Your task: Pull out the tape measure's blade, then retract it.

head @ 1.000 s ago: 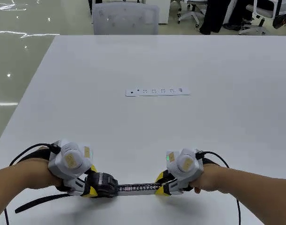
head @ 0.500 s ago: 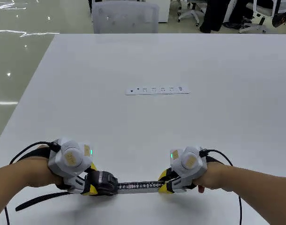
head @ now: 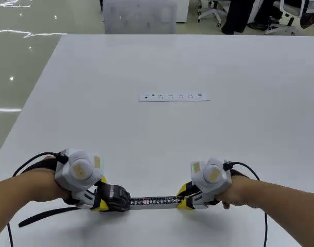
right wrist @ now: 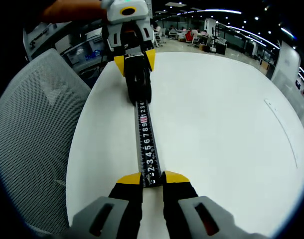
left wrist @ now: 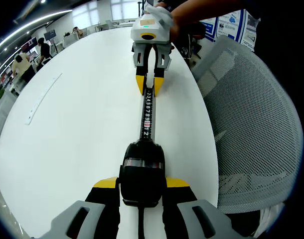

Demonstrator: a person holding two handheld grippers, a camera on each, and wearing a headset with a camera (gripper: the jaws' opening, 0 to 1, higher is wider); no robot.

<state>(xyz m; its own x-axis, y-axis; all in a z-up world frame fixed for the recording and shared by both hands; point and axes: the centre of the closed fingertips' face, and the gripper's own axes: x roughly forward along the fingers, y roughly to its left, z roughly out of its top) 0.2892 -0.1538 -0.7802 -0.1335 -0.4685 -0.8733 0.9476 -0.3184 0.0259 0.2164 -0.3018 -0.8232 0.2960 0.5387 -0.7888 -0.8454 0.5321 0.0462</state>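
Observation:
A black tape measure case [head: 114,197] [left wrist: 142,168] [right wrist: 137,85] lies at the near edge of the white table [head: 162,134]. My left gripper [head: 101,198] [left wrist: 141,184] is shut on the case with its yellow-tipped jaws. The blade [head: 153,201] [left wrist: 147,113] [right wrist: 146,144], printed with numbers, runs out of the case to the right. My right gripper [head: 185,197] [right wrist: 152,180] is shut on the blade's end. In the left gripper view the right gripper [left wrist: 151,85] shows far ahead, and in the right gripper view the left gripper [right wrist: 134,60] shows ahead, holding the case.
A white power strip [head: 172,96] lies flat mid-table. A grey mesh chair [left wrist: 251,124] [right wrist: 32,134] stands right at the table's near edge. Another chair [head: 140,16] stands past the far edge. Black cables [head: 44,216] trail from both grippers.
The right gripper has moved a little further right, so more of the blade is out of the case. The left gripper holds the case in about the same place.

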